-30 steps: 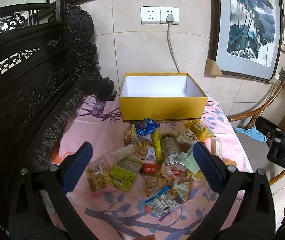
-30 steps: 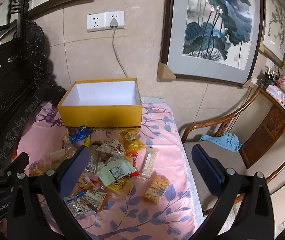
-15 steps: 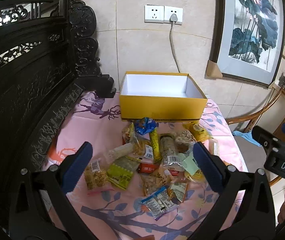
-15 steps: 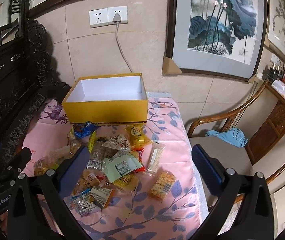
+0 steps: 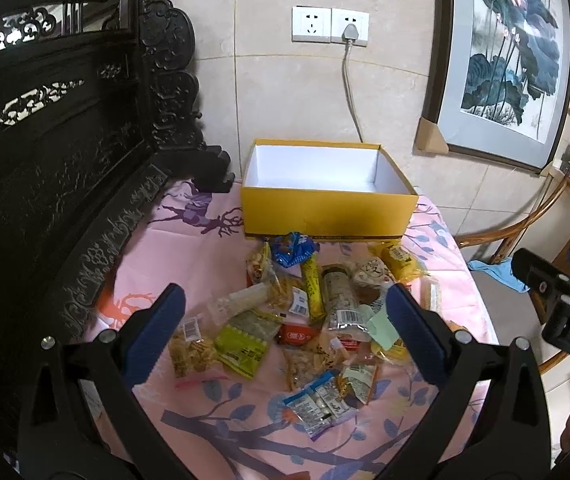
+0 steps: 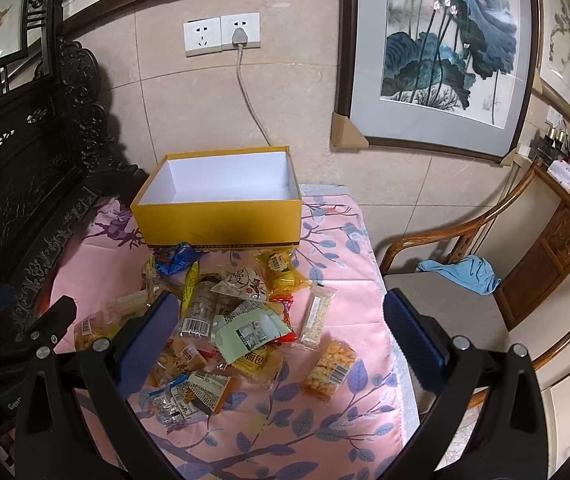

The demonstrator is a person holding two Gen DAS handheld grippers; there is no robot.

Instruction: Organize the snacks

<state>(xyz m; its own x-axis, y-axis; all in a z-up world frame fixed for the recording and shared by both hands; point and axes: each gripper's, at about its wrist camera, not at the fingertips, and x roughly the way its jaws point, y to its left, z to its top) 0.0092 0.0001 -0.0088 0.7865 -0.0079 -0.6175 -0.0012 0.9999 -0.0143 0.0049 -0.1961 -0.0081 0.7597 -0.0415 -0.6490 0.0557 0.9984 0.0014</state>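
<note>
A yellow box [image 5: 327, 216] [image 6: 221, 222] with a white inside stands open and empty at the back of the pink flowered tablecloth [image 5: 201, 264] [image 6: 337, 416]. In front of it lies a heap of several snack packets [image 5: 305, 316] [image 6: 221, 320]: a blue one [image 5: 291, 248], a green one [image 5: 241, 346], an orange cracker pack [image 6: 329, 368], a white bar [image 6: 315, 316]. My left gripper [image 5: 283, 310] hovers open above the heap, holding nothing. My right gripper [image 6: 277, 316] is open too, over the heap's right side.
A dark carved wooden bench [image 5: 45, 184] runs along the table's left side. A wooden armchair [image 6: 481, 280] with a blue cloth [image 6: 461, 274] stands to the right. The tiled wall behind carries a socket with a cable [image 5: 349, 80] and framed paintings [image 6: 445, 52].
Both grippers have moved a little forward and up toward the heap and the box. Their fingers stay open and no packet has moved.
</note>
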